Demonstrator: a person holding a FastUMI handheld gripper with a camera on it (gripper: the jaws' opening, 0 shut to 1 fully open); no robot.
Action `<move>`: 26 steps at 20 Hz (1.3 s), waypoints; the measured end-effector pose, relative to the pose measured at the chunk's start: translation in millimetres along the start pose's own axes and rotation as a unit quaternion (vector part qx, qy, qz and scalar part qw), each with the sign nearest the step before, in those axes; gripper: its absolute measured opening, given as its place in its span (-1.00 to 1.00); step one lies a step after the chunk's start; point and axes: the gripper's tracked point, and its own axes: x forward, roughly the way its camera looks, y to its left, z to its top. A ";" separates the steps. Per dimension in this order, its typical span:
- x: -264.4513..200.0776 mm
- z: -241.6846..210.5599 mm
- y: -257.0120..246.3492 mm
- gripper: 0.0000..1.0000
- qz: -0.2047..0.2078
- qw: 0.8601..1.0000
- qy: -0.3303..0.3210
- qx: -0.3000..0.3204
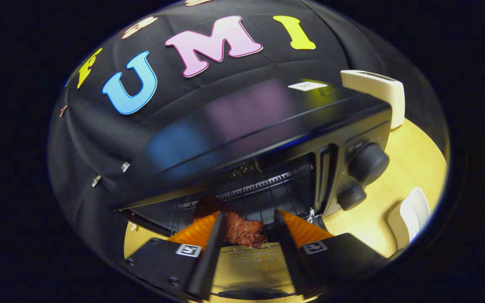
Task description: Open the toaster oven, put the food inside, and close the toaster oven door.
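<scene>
The black toaster oven (267, 130) stands open just ahead of me, its glass door (249, 265) folded down flat beneath my fingers. A reddish-brown piece of food (244, 230) lies at the oven's mouth, at the front of the wire rack (251, 189). It sits between my fingers and touches the left finger, while a narrow dark gap separates it from the right finger. My gripper (249, 214) is open, its tips reaching just into the oven opening.
Two round knobs (368, 163) sit on the oven's right panel. A white boxy appliance (376, 90) stands behind the oven on the wooden table (411, 155). A white object (411, 219) lies on the table right of the door.
</scene>
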 end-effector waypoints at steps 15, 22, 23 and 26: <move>-117.6 0.2 10.8 0.96 -0.021 0.995 -0.018 -0.093; -154.5 -61.5 19.0 0.97 -0.015 0.994 0.029 -0.106; -156.8 -69.6 18.1 0.97 -0.016 0.994 0.036 -0.107; -157.4 -97.0 15.9 0.96 -0.026 0.991 0.062 -0.116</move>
